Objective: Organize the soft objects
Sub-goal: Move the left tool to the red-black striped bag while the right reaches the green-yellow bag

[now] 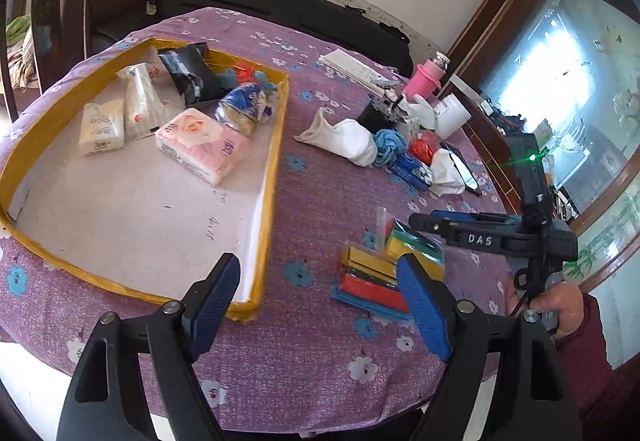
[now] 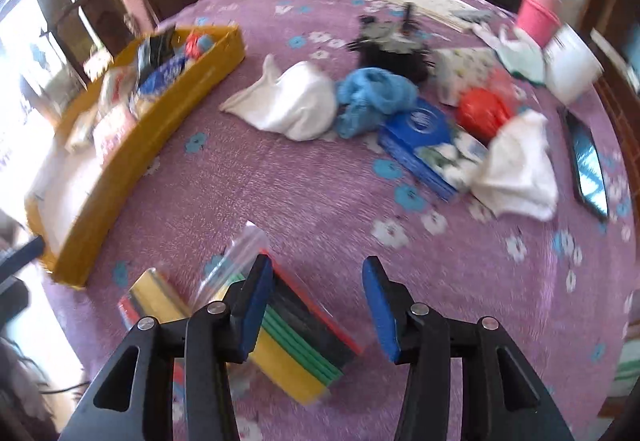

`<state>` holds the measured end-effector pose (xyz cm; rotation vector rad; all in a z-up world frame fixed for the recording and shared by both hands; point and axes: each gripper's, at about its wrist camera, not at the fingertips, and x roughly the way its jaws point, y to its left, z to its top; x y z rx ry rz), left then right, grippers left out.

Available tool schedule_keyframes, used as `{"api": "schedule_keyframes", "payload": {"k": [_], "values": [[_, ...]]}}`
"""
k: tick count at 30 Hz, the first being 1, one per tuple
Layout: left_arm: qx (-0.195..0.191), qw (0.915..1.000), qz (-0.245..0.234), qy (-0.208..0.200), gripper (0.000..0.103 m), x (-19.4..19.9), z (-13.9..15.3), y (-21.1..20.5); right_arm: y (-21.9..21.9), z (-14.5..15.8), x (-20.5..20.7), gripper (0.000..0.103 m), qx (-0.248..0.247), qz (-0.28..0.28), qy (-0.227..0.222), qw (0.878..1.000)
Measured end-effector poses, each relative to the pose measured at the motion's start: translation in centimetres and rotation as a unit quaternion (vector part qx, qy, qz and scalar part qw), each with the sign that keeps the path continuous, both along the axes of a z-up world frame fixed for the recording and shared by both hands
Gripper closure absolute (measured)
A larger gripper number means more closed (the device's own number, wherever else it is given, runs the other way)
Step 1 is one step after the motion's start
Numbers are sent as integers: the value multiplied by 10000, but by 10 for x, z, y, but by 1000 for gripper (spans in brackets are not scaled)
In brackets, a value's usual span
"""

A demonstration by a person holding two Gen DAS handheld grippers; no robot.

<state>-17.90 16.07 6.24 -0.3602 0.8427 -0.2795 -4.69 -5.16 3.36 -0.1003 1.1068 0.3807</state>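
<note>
Yellow-rimmed tray [image 1: 276, 145] already holds tissue packs; your left gripper [image 1: 320, 305] hovers agape beside it. From the right wrist, your right gripper [image 2: 316, 305], jaws apart, straddles the bagged colour sheets [image 2: 296, 337] on the cloth; close squarely next, I'd judge.

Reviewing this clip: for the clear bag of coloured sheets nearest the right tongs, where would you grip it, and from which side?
Grip the bag across its stacked end, coming down from above. It lies flat on the tablecloth, so a side approach finds little edge. The right tongs are open just above it; its loose clear flap looks likely to slip.
</note>
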Motion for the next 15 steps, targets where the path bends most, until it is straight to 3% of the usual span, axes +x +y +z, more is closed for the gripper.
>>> {"api": "schedule_keyframes", "payload": {"k": [4,7,12,15], "values": [[192,9992,-349,103,23,-2,-4,-28,-31,10,-15,46,283,-268,-253,9989],[332,9979,-513,224,23,-1,-9,-44,-30,6,-24,45,289,-43,-278,9992],[504,9960,-583,463,23,-1,-19,-56,10,-7,-39,28,-545,883,-757,9917],[482,9953,-607,574,23,-2,-23,-58,26,-13,-37,25,-651,1122,-928,9872]]}}
